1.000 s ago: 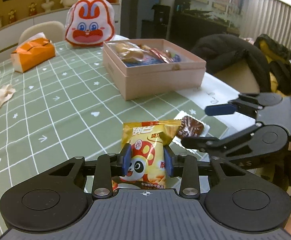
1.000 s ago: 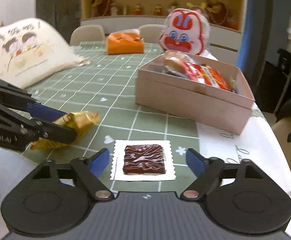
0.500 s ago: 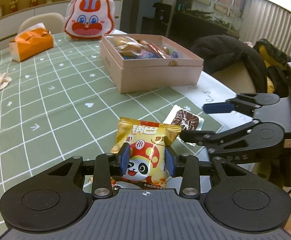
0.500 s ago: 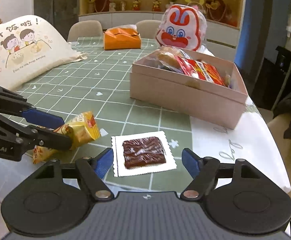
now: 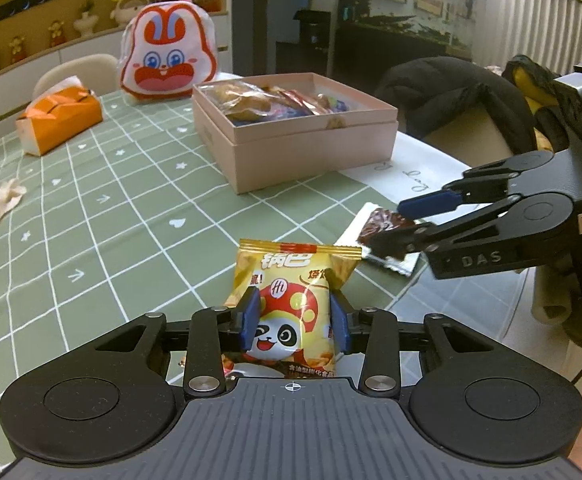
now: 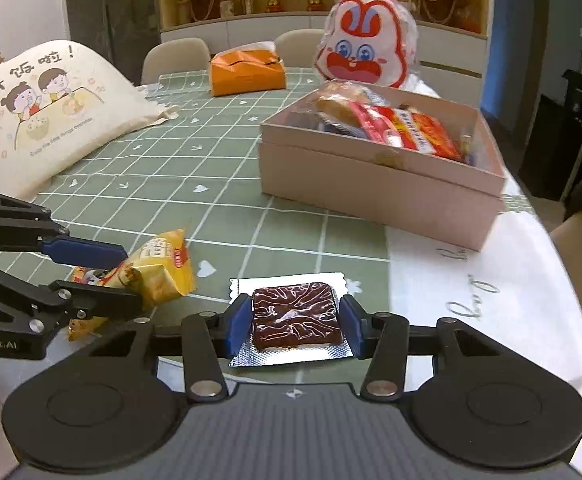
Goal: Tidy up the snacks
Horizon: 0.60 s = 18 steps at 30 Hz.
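My left gripper (image 5: pixel 294 320) is shut on a yellow panda snack bag (image 5: pixel 291 300) and holds it just above the green checked tablecloth (image 5: pixel 111 220); the bag also shows in the right wrist view (image 6: pixel 159 272). My right gripper (image 6: pixel 294 322) is shut on a wrapped chocolate brownie (image 6: pixel 295 314), its blue pads against both sides; the brownie also shows in the left wrist view (image 5: pixel 387 226). An open pink box (image 5: pixel 303 148) holding several snacks stands further back, also in the right wrist view (image 6: pixel 379 184).
A rabbit-face bag (image 5: pixel 167 60) and an orange tissue box (image 5: pixel 59 118) stand at the far end. A cream printed cloth bag (image 6: pixel 47 108) lies at the left. A chair with dark coats (image 5: pixel 471 96) is beyond the table's right edge.
My right gripper has closed from wide open onto the brownie packet. My left gripper has kept hold of the panda bag and raised it slightly.
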### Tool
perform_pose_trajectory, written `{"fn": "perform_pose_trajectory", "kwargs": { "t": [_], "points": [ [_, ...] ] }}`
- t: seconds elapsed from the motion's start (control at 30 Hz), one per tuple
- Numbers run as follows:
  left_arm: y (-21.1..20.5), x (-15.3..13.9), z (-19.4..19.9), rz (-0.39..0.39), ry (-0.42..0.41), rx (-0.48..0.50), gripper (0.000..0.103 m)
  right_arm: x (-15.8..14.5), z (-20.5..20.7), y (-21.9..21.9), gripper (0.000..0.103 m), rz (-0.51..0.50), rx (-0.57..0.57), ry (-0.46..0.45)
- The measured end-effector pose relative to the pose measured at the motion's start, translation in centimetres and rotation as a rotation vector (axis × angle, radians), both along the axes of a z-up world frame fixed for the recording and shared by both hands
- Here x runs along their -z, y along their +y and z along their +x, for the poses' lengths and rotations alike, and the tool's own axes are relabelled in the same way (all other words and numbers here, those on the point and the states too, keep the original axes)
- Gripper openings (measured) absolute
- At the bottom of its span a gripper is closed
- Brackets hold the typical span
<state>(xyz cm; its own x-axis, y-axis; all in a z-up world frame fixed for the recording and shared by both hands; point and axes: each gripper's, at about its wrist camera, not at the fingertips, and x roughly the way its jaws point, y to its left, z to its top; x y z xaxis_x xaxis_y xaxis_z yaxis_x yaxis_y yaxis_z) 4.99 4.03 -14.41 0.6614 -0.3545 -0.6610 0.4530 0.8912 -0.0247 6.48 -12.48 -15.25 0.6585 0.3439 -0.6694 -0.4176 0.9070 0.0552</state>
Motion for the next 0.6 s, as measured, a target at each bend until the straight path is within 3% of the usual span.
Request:
{"fn": "perform_pose_trajectory", "kwargs": {
  "t": [0.17, 0.3, 0.6],
  "points": [
    [0.0, -0.2, 0.0, -0.003, 0.001, 0.002, 0.037, -0.6, -0.7, -0.9, 0.048, 0.005, 0.020, -0.023],
    [0.6, -0.7, -0.2, -0.064, -0.024, -0.006, 0.024, -1.4, -1.3, -1.6, 0.048, 0.013, 0.033, -0.052],
    [1.0, -3.4, -1.0, -0.171, -0.116, 0.005, 0.012, -4.5, -2.8, -4.0, 0.048, 0.065, 0.068, -0.130]
  ]
}}
